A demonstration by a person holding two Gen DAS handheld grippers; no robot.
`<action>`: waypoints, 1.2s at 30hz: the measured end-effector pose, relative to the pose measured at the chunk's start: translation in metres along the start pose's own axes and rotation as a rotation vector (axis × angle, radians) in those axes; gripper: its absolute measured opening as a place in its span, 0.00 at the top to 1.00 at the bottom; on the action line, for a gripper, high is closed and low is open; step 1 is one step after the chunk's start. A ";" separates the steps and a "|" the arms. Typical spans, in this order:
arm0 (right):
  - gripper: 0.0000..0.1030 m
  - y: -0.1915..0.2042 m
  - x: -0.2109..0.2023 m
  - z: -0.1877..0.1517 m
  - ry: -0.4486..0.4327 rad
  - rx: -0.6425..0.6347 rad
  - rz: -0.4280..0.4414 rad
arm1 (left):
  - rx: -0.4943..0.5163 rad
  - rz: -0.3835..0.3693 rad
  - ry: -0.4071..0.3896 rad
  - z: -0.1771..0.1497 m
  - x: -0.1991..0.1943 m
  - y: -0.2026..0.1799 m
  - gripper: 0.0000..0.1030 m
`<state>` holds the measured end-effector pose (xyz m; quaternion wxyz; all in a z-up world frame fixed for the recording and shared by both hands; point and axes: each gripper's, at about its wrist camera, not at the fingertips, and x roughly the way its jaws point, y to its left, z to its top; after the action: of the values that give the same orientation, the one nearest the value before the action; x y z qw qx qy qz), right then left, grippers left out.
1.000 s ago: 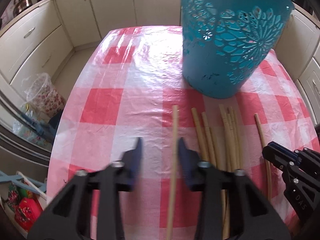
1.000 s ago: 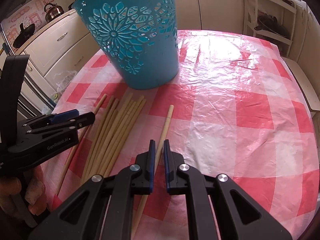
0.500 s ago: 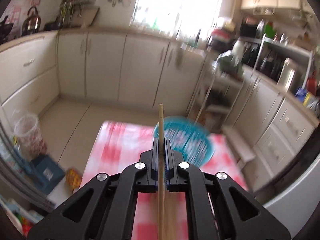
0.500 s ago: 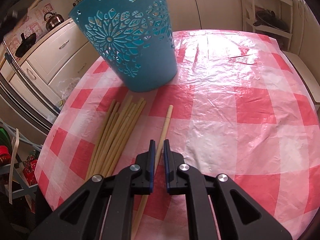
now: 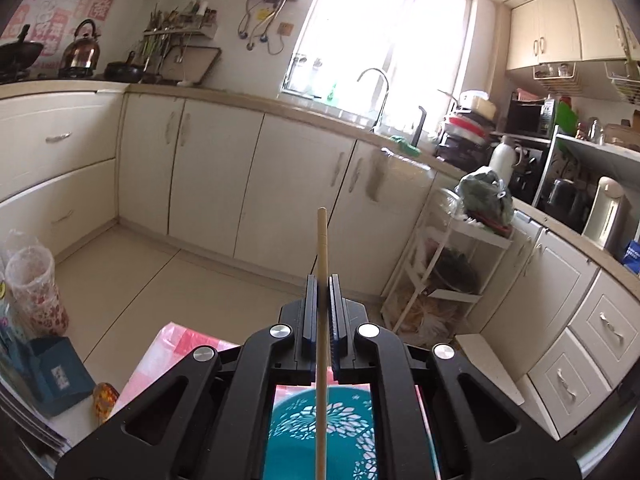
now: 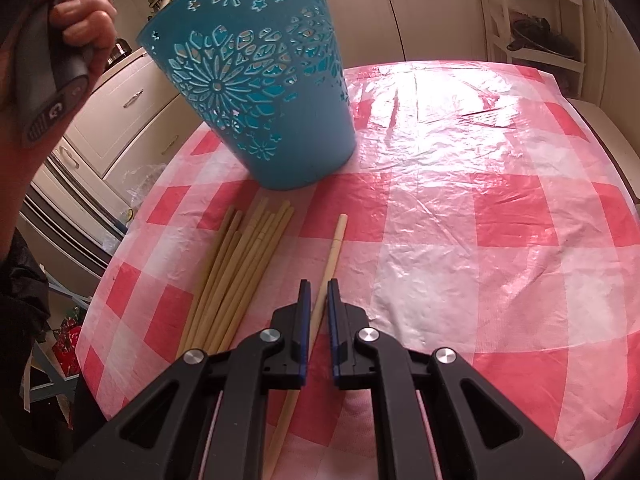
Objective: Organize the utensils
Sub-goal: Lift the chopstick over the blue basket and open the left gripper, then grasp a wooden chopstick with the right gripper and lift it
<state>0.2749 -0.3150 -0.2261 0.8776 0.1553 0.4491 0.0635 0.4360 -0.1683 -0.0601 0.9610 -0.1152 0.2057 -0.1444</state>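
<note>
- Left tool [image 5: 322, 312] clenched on a single chopstick [image 5: 321, 280], stick running straight up between the pads, tip poking past them against the cupboards behind.
- Lower end of that chopstick cut off by the bottom edge of the left wrist view.
- Teal basket [image 5: 320, 436] seen directly below the left tool, mostly masked by the tool's black frame; only a patch of its floral cut-out wall visible there.
- Right tool [image 6: 316, 320] low over the tabletop [image 6: 480, 220], pads nearly together with a lone chopstick [image 6: 334, 246] lying in the narrow slot between them; pressing on it or merely straddling it — cannot tell.
- Near end of the lone chopstick hidden under the right tool's body.
- Bundle of chopsticks [image 6: 240, 264] lying flat just left of the lone one, tips pointing toward the basket [image 6: 256, 92]; near ends covered by the tool frame, exact count hard to make out.
- Basket upright on the red-and-white checked cloth, just beyond the bundle; rim partly cropped at the top of the right wrist view.
- Person's hand [image 6: 76, 24] in the top-left corner of that view, gripping a dark handle.
</note>
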 end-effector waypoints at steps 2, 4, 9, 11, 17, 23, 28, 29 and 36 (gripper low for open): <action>0.91 -0.001 0.000 0.001 0.001 0.003 0.005 | 0.022 0.016 0.003 -0.010 0.002 -0.001 0.95; 0.91 -0.001 0.000 0.002 0.002 0.006 0.008 | 0.052 0.021 0.022 -0.021 0.003 -0.002 0.95; 0.91 -0.002 -0.001 0.002 0.004 0.007 0.010 | 0.128 0.034 0.076 -0.042 -0.007 0.002 0.92; 0.87 -0.001 -0.002 0.003 0.008 0.003 0.017 | 0.149 0.044 0.097 -0.051 -0.017 0.006 0.80; 0.83 0.008 -0.003 0.000 0.014 -0.037 -0.013 | 0.169 0.104 0.076 -0.062 -0.064 0.033 0.33; 0.93 0.023 0.002 -0.004 -0.004 -0.137 -0.130 | 0.093 0.145 0.147 -0.095 -0.095 0.086 0.21; 0.95 0.016 -0.020 -0.004 -0.062 -0.045 -0.032 | 0.036 0.169 0.238 -0.134 -0.098 0.124 0.21; 0.95 0.017 -0.032 -0.003 -0.098 -0.034 -0.013 | 0.032 0.174 0.249 -0.139 -0.098 0.128 0.21; 0.96 0.041 -0.115 0.037 -0.344 -0.017 0.103 | -0.029 0.177 0.323 -0.169 -0.086 0.150 0.21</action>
<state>0.2383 -0.3131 -0.1045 0.9383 0.1790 0.2835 0.0846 0.3229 -0.0281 -0.2208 0.9227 -0.0860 0.3686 -0.0727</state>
